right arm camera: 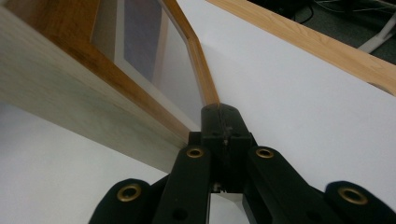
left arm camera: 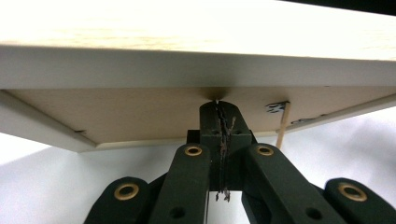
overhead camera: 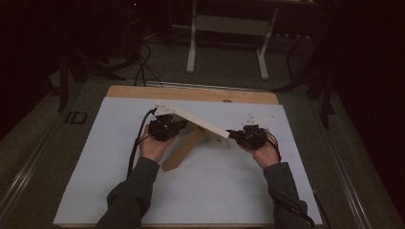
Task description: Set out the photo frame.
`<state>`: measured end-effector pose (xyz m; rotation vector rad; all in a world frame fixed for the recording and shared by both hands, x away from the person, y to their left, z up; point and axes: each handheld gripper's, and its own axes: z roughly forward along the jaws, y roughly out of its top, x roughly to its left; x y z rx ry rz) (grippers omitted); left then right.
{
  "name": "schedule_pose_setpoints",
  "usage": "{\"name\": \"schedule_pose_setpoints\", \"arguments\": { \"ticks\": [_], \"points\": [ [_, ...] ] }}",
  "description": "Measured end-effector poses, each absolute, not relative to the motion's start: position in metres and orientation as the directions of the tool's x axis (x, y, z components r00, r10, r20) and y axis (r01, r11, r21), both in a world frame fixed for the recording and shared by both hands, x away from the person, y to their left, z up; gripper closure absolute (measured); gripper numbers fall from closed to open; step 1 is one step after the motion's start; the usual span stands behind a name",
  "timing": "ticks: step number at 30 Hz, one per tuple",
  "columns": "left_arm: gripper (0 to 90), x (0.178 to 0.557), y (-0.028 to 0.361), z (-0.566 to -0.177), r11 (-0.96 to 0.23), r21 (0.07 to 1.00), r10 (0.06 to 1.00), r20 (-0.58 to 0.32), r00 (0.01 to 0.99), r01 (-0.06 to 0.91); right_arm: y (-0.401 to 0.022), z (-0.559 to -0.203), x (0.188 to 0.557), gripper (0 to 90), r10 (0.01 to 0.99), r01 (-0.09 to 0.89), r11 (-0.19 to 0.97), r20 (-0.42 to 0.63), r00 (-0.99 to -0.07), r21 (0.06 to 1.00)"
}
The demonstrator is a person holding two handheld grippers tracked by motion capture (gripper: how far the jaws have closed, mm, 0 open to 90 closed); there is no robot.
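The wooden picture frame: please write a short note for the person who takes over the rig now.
Left gripper: jaws shut, tips against the back panel of the wooden picture frame.
Right gripper: jaws shut, tips at the frame's edge on the glass side.
Frame: propped tilted between the two grippers above the white sheet; its back stand reaches down to the sheet.
Done: the frame is up off the sheet.
Left: probably to stand it on its stand and draw both grippers away.
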<state>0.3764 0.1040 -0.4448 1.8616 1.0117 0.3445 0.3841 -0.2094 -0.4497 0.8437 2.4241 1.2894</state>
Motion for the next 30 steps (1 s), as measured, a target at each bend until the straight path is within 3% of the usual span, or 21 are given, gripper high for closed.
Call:
{"name": "schedule_pose_setpoints", "arguments": {
  "ticks": [30],
  "points": [
    [90.0, 0.365, 0.076, -0.431, -0.274, 0.844, 0.72, -0.137, 0.68, 0.46, -0.205, -0.448, 0.38, 90.0, 0.59, 0.35, 0.464, 0.011, -0.807, 0.814]
  ]
}}
